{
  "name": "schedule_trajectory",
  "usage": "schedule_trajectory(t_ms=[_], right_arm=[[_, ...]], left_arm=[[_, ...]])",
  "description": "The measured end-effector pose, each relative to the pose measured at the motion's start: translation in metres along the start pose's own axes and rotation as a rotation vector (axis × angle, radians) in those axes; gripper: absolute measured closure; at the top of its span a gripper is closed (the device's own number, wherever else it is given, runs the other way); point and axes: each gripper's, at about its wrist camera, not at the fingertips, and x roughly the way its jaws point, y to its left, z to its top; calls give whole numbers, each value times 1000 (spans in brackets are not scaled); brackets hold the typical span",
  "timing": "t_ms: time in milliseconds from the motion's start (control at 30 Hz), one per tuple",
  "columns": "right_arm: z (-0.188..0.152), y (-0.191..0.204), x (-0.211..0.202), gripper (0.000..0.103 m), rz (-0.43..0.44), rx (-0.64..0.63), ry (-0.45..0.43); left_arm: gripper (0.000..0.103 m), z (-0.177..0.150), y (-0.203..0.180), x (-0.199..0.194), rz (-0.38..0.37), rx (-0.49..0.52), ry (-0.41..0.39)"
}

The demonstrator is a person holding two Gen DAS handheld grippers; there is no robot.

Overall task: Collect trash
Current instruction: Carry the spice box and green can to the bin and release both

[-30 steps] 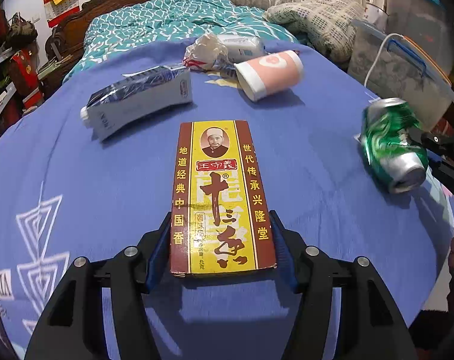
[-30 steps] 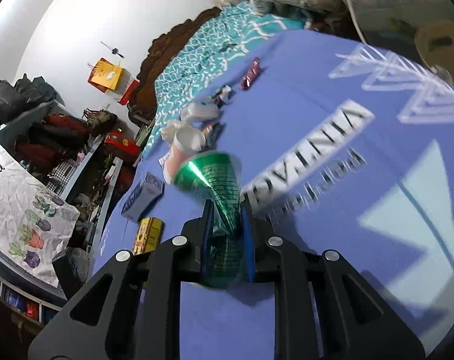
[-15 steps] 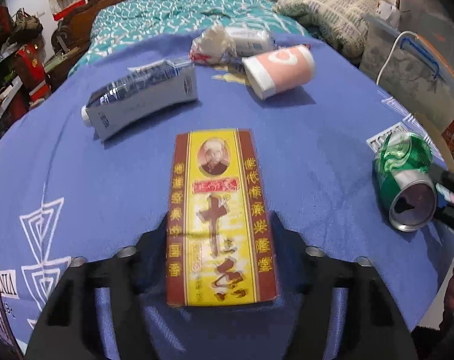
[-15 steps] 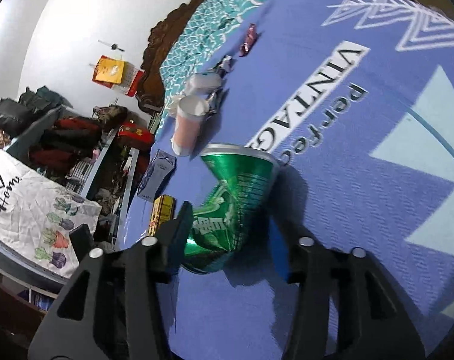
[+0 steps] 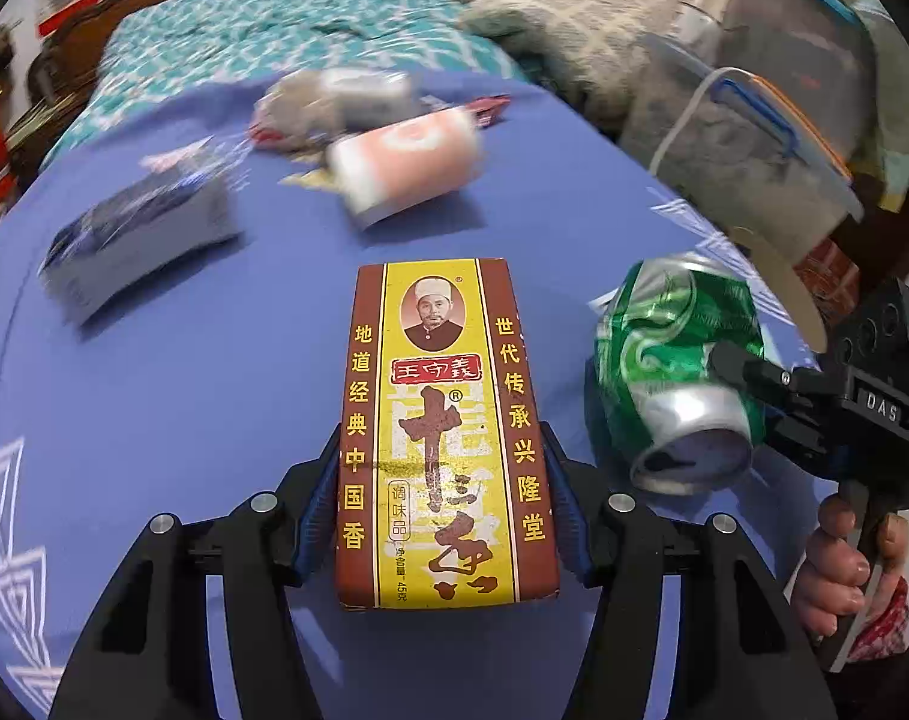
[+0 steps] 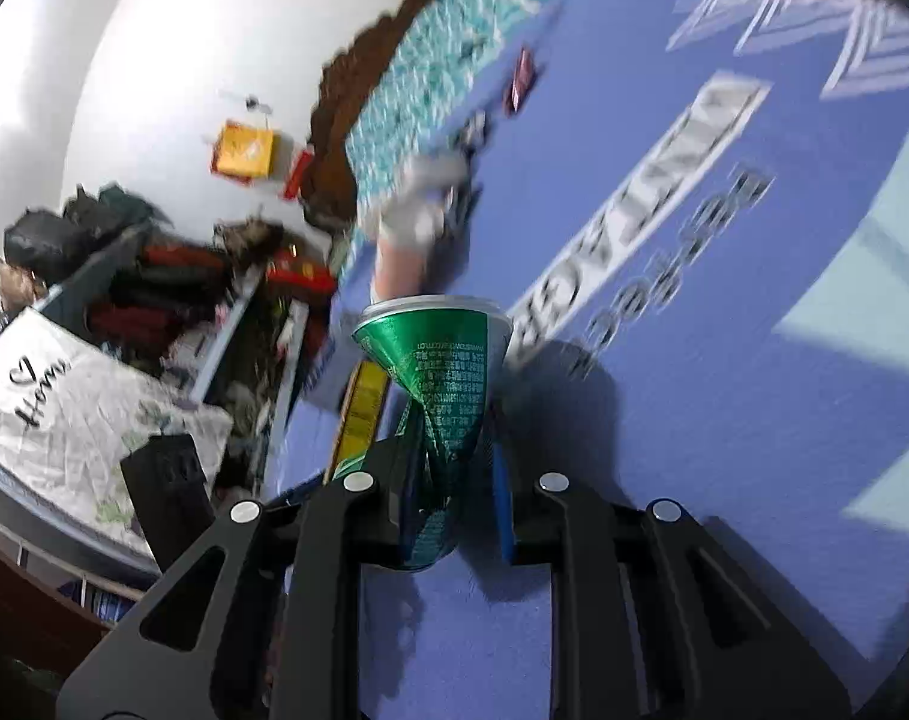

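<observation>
My left gripper (image 5: 441, 441) is shut on a flat yellow and brown spice box (image 5: 448, 372), its blue pads pressing the box's long sides just above the blue tablecloth (image 5: 214, 390). Right of it, a crushed green can (image 5: 676, 360) hangs in my right gripper, one black finger (image 5: 748, 369) lying across it. In the right wrist view the right gripper (image 6: 451, 429) has its jaws closing on the can's (image 6: 442, 354) crumpled waist, open end pointing away. The spice box (image 6: 364, 408) shows just left of the can.
Farther back on the cloth lie a pink paper cup (image 5: 406, 162), a blue and white carton (image 5: 136, 240), crumpled wrappers (image 5: 334, 102) and a small red packet (image 5: 493, 108). A clear storage bin (image 5: 754, 150) stands at the right. A person's hand (image 5: 838, 558) grips the right handle.
The right jaws spread around the can half a second ago and have come back in on its waist. The spice box and the can now sit much closer together.
</observation>
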Motion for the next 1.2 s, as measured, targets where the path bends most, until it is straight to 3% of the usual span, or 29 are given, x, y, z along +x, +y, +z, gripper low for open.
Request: schedule_trajectory(t_ms=[133,367,633,767,933,967,1033,1100,1200], right_arm=[[18,-14,-37,81,-38,14,-111],[38,-57,-115,81,-137,75,-310],[72,-97,-216,81,-406,94,-562],[92,-118,-237,82,-517,104,-592],[102,-131,-239,79,-576,94,-588],[104,-134,-238,79,-579,96,-589],[108,-136,-231,69,-586,104,-583],[104,-134,-233,35,-580,122,-604],[97,-124,-242,36,-592,93,-674]], left_arm=[[47,24,-32,4,-59,70,-4],[47,65,-125,43,-216,242,54],[47,114,-260,105,-368,420,111],[47,127,-319,132,-408,497,130],[46,133,-358,155,-399,539,139],[35,135,-364,161,-388,542,144],[22,137,-368,166,-364,535,144],[22,141,-362,160,-357,511,120],[22,145,-338,142,-367,467,93]])
